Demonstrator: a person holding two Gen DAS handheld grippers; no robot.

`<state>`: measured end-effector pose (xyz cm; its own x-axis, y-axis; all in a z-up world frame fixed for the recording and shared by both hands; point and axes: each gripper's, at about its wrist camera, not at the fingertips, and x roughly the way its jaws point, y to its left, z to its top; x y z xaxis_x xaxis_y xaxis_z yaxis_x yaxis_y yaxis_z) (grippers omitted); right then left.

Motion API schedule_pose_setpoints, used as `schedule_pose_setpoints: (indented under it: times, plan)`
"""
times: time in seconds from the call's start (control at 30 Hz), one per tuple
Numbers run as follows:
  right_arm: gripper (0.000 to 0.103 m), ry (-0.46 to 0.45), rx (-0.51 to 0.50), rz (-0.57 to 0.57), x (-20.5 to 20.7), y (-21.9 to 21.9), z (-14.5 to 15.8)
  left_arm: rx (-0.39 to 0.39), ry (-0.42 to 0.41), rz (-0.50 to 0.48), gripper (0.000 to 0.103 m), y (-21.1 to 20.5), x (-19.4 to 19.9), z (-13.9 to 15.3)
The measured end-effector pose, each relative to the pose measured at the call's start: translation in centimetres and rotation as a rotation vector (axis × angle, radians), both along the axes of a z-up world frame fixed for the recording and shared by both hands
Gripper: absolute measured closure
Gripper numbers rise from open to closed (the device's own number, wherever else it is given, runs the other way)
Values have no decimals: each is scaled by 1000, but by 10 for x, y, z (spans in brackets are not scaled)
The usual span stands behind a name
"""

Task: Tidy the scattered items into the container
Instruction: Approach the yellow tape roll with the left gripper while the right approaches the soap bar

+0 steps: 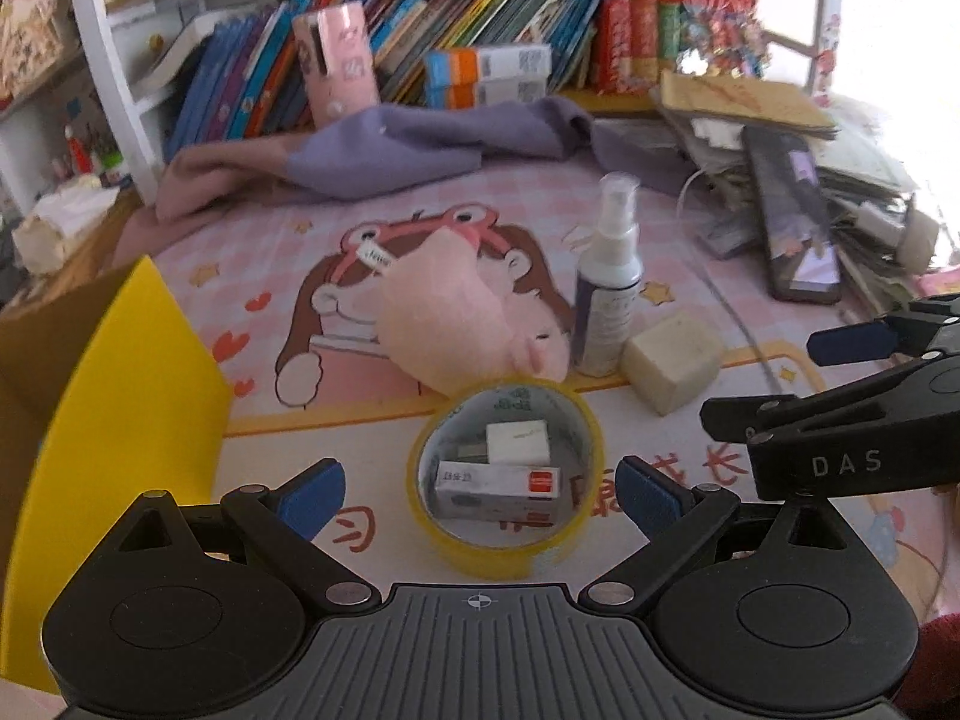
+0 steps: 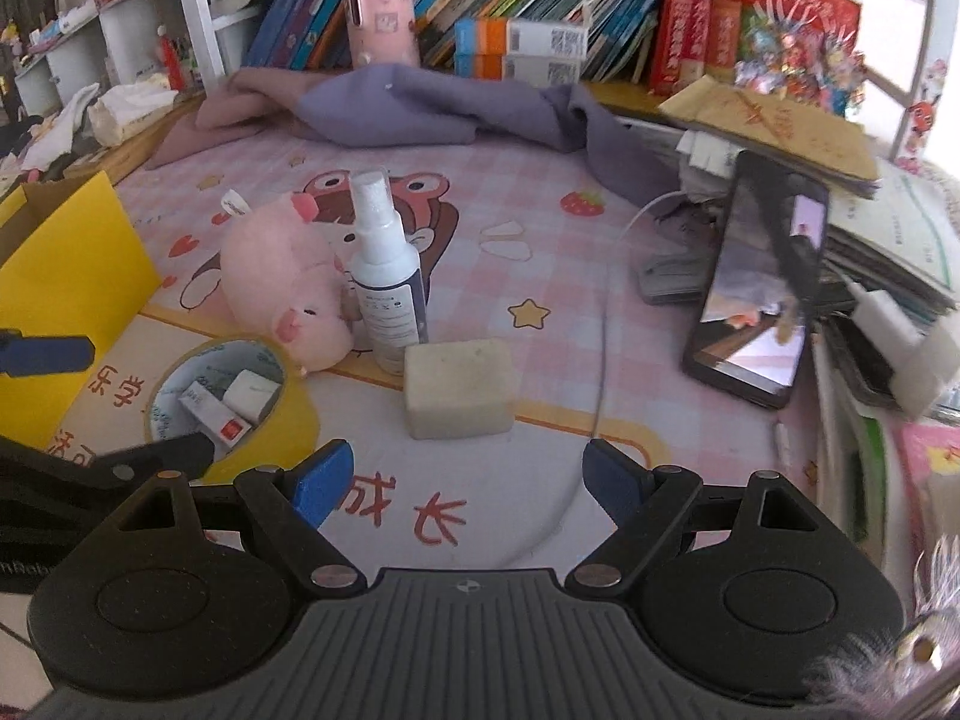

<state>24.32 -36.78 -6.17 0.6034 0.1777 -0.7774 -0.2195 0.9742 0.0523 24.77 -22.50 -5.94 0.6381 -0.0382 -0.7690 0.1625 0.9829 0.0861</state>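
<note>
Both grippers were wide open and empty: left gripper point(image 1: 483, 495) sat nearest, tape roll point(image 1: 507, 474) dead ahead between its fingers, lying flat, hole up, while right gripper point(image 2: 465, 480) faced the soap block point(image 2: 459, 387) just ahead.

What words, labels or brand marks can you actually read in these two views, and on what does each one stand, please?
"DAS": on the black body of the right tongs, as seen in the left wrist view.
"成长": red characters printed on the pink desk mat.
Spray bottle label: too small to read.
Small boxes inside the tape roll: print blurred.
Book spines and QR-coded boxes on the shelf: unreadable.
</note>
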Motion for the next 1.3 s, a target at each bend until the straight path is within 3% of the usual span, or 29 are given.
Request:
schedule_pose_setpoints:
  times: [0.37, 0.67, 0.97, 1.13, 1.2, 1.3]
  plan:
    - [20, 51, -3, 44, 35, 2, -21, -58, 50, 45, 4, 2, 18, -12]
    - [20, 79, 3, 84, 51, 7, -31, -18, 85, -51, 4, -12, 26, -23]
    - [25, 80, -24, 98, 66, 13, -37, -3, 119, -31, 6, -11, 41, -38]
    - [37, 71, -60, 124, 66, 18, -43, -20, 134, -31, 16, -10, 41, -44]
    - [50, 56, -60, 132, 65, 19, -42, -14, 130, -35, 16, -10, 40, -43]
    - [55, 51, -62, 134, 64, 18, -41, -8, 125, -39, 17, -9, 36, -39]
